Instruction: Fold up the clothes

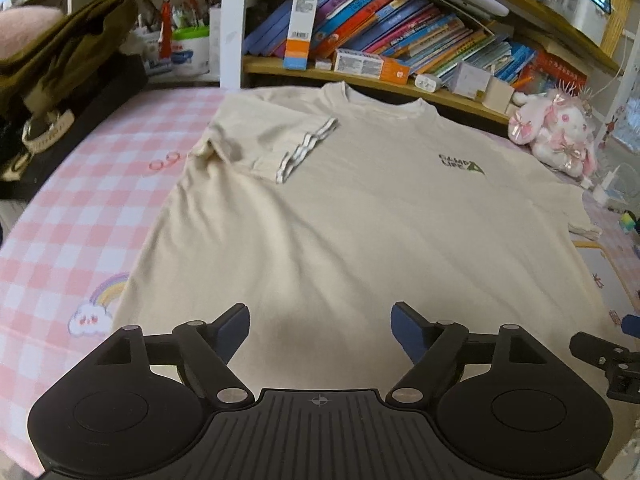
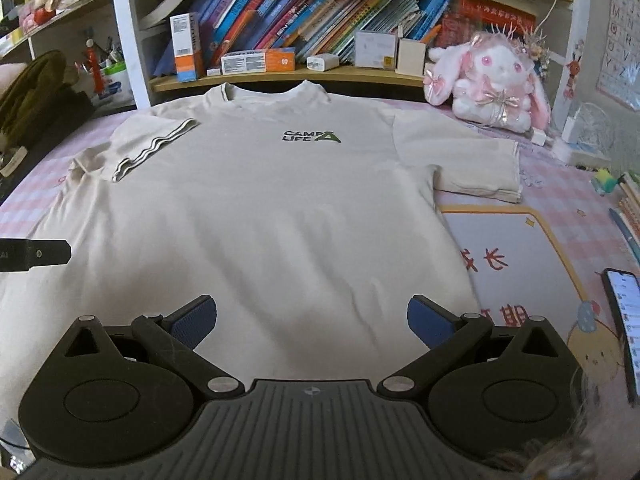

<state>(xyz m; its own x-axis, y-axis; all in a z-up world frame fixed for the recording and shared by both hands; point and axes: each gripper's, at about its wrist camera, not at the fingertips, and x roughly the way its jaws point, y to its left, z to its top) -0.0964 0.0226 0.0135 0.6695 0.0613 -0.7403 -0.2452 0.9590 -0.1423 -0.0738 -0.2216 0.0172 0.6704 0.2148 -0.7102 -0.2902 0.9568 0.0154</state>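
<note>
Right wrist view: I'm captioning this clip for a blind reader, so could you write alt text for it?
A beige T-shirt lies flat, front up, on a pink checked table cover, its left sleeve folded inward and its right sleeve spread out. The right tool hovers open over the hem. Behind are a bookshelf and a plush rabbit.

Room over the flat t-shirt [image 2: 256, 216]; plush rabbit [image 2: 492, 80], phone [image 2: 624, 320] crowd rt side, bag [image 1: 60, 52] lt.

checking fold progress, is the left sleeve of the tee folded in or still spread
Folded in: the left sleeve lies flipped over the t-shirt chest, striped cuff showing. The right sleeve lies spread flat.
</note>
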